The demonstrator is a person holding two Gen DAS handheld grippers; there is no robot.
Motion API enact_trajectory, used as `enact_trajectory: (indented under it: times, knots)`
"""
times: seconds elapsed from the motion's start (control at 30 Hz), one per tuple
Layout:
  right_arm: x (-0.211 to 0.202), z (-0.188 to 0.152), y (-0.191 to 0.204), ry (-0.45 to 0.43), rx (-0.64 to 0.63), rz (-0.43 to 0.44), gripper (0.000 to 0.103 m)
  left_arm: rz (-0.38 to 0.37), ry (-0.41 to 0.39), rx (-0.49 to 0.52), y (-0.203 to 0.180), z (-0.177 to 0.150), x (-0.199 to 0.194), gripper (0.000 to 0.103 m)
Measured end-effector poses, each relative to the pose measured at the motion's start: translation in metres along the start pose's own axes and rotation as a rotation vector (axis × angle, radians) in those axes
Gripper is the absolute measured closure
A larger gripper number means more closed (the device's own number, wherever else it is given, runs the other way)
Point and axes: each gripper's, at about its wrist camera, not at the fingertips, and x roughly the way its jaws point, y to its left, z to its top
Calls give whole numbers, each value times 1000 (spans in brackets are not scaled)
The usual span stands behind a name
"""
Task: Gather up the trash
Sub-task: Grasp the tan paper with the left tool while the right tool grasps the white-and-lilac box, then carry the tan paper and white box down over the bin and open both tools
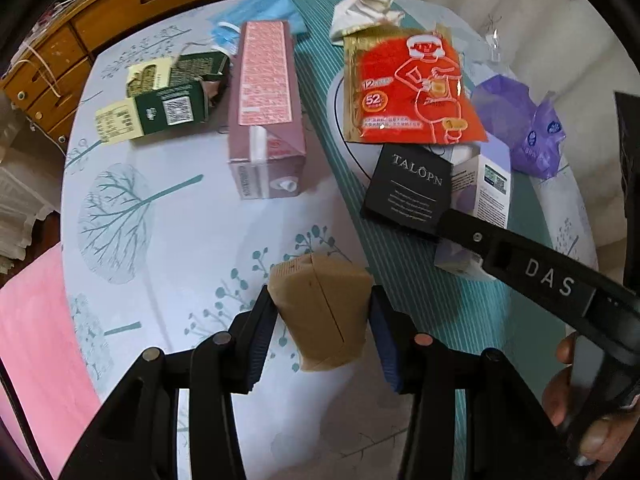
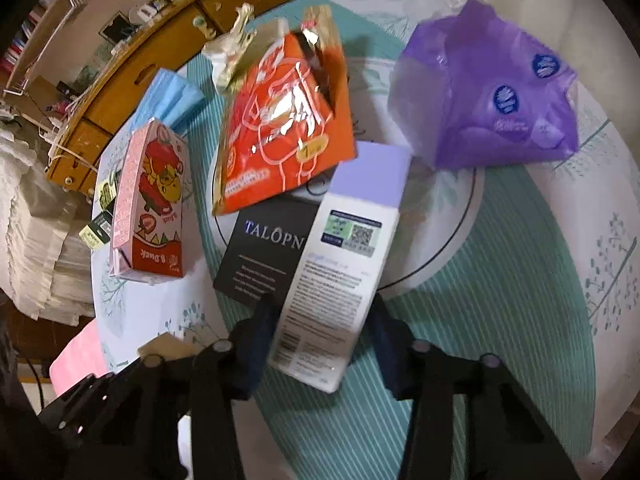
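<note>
My left gripper (image 1: 322, 320) is shut on a small brown paper carton (image 1: 324, 316) and holds it above the table. My right gripper (image 2: 326, 328) is shut on a white and lilac box (image 2: 340, 268), whose far end lies over a white plate (image 2: 452, 232). On the plate lie a black TALOPN card (image 2: 264, 252), a red and gold foil pouch (image 2: 284, 136) and a purple plastic wrapper (image 2: 492, 96). The right gripper's arm (image 1: 552, 280) shows in the left wrist view, reaching to the same box (image 1: 488, 188).
A pink drink carton (image 1: 266, 112) lies mid-table, a torn green box (image 1: 160, 100) to its left. A blue face mask (image 1: 256, 12) and crumpled white tissue (image 1: 368, 8) lie at the far edge. Wooden drawers (image 1: 120, 12) stand behind. A pink sheet (image 1: 36, 340) lies at near left.
</note>
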Motion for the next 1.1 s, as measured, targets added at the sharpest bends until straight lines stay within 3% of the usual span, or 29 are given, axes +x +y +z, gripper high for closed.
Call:
enact_trajectory:
  times: [0.37,0.57,0.83,1.1]
  knots:
    - [-47,-24,-22,-46,-35,63,67,-1,-56,-26,-16,-18,-44,59]
    - [-77,-46,-37,-59,-63,100,67,3,-108,-37,-36,-44,-81,59]
    - [-131,-86,-63,-71,-188,159,67,14,-193,-83,-85,-100,-136,59]
    - [-199,-135,-102,-146,-349,204,67,43,-298,-108,-151,-168,-179,59]
